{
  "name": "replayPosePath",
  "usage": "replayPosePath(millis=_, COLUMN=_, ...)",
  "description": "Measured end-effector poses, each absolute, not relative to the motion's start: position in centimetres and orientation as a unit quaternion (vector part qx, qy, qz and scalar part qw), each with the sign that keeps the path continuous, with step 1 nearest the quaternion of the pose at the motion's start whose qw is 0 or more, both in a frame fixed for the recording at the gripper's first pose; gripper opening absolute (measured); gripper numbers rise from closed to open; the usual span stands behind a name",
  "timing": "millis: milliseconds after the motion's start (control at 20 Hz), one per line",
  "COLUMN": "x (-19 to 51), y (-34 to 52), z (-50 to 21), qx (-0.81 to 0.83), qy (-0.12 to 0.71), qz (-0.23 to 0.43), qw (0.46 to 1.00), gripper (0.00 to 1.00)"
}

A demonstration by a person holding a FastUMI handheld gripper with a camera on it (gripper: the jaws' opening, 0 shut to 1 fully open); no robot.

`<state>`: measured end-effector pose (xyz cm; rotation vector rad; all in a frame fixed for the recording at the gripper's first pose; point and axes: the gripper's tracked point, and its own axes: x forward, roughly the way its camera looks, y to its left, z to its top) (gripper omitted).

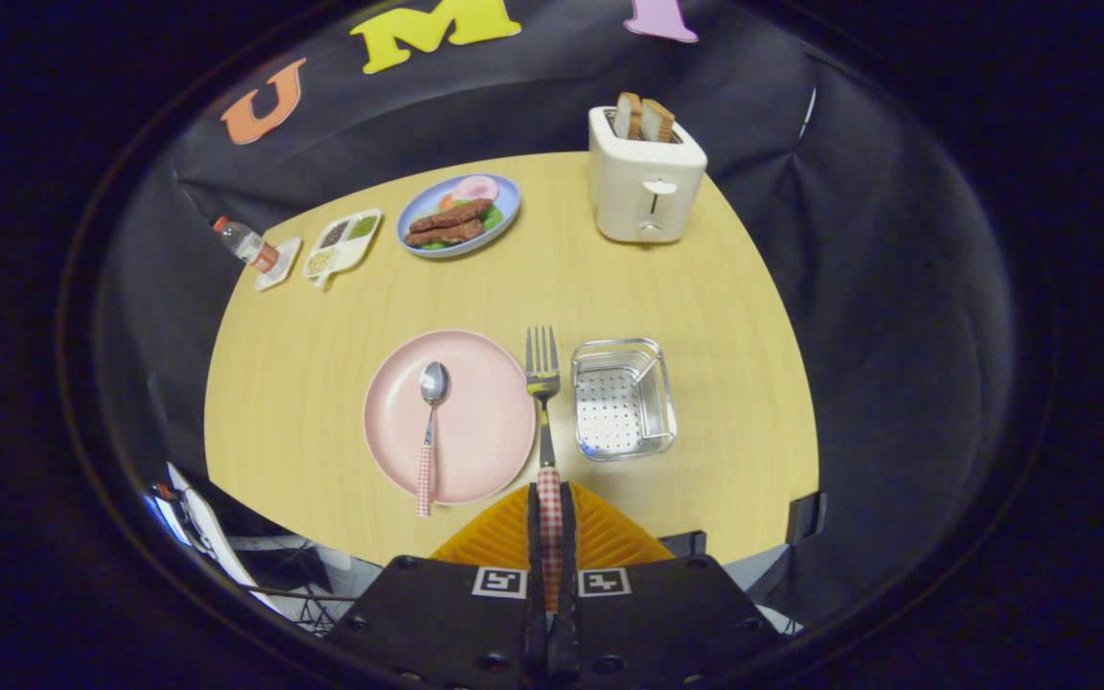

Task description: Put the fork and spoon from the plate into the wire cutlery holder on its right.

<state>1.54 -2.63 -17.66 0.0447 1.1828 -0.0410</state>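
Red-and-white checked handle first: the fork (543,402) is clamped by that handle between the two fingers of the tool (549,508), which are drawn in narrow with both pressing on it, and its metal neck and tines run straight ahead of the fingertips. The tines point away from the tool and hang between the pink plate (490,422) on one side and the wire cutlery holder (623,399) on the other; whether the fork is lifted off the wood or touching it I cannot tell. The spoon (430,431) lies on the plate, bowl away from the tool, and its checked handle reaches over the plate's near rim. The holder stands just beside the plate's right edge, a shiny metal basket with a perforated floor. All this sits on a pale wooden surface (303,383). Beyond the plate, well apart from it, are a blue plate of food (457,215), a white divided dish (344,243) with small portions, and a small bottle (245,244) on a little white tray. A white toaster (645,177) with two slices of bread standing in it is at the far side, beyond the holder. Black cloth walls close round the surface.
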Motion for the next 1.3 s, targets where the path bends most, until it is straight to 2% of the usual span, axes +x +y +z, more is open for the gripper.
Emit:
replayPosePath(millis=200, x=1.7, y=-6.1, z=-17.2, qx=0.001, qy=0.598, qz=-0.033, qw=0.801, gripper=0.04)
replayPosePath(millis=400, x=2.1, y=-5.8, z=-18.7, qx=0.042, qy=0.669, qz=-0.025, qw=0.742, gripper=0.05)
replayPosePath(millis=700, x=3.4, y=-6.7, z=-21.1, qx=0.021, qy=0.730, qz=-0.040, qw=0.681, gripper=0.05)
replayPosePath(millis=1100, x=5.3, y=-7.3, z=-22.9, qx=0.038, qy=0.735, qz=-0.044, qw=0.675, gripper=0.05)
replayPosePath(millis=1300, x=5.2, y=-7.4, z=-22.9, qx=0.046, qy=0.727, qz=-0.029, qw=0.685, gripper=0.12)
